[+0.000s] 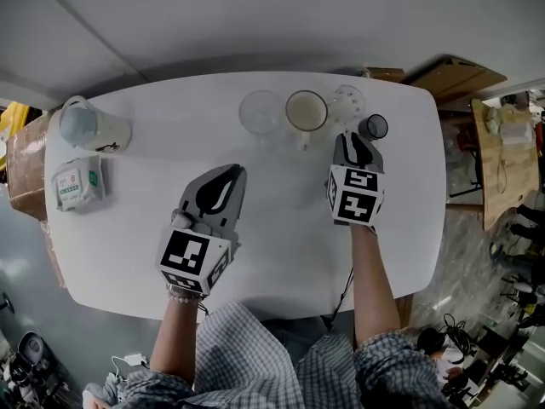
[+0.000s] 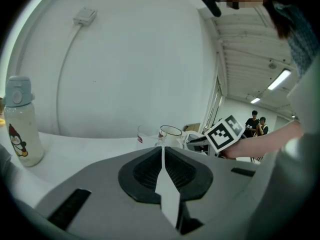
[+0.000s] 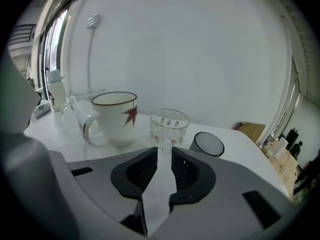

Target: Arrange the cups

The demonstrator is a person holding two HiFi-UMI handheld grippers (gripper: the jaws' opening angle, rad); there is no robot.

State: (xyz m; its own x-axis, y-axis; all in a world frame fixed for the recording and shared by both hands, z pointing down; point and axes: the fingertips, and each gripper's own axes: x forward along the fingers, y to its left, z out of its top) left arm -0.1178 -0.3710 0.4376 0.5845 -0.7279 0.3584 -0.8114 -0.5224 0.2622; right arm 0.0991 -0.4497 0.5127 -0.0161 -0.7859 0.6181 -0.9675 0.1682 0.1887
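Four cups stand in a row at the table's far side: a clear glass mug [image 1: 261,112], a white mug with a red leaf [image 1: 306,111], a clear dotted glass [image 1: 347,102] and a small dark cup [image 1: 373,127]. In the right gripper view the white mug [image 3: 115,118], dotted glass [image 3: 169,125] and dark cup [image 3: 207,144] are just ahead of my right gripper [image 3: 163,151]. That gripper [image 1: 358,136] is open by a narrow gap and holds nothing. My left gripper [image 1: 232,170] is shut and empty at mid table, short of the glass mug [image 2: 146,135].
A white bottle with a penguin print [image 1: 94,126] stands at the far left, also seen as the bottle [image 2: 20,121] in the left gripper view. A small packet [image 1: 78,183] lies near it. The table [image 1: 281,245] ends close behind the cups; wooden boards [image 1: 451,75] lie beyond.
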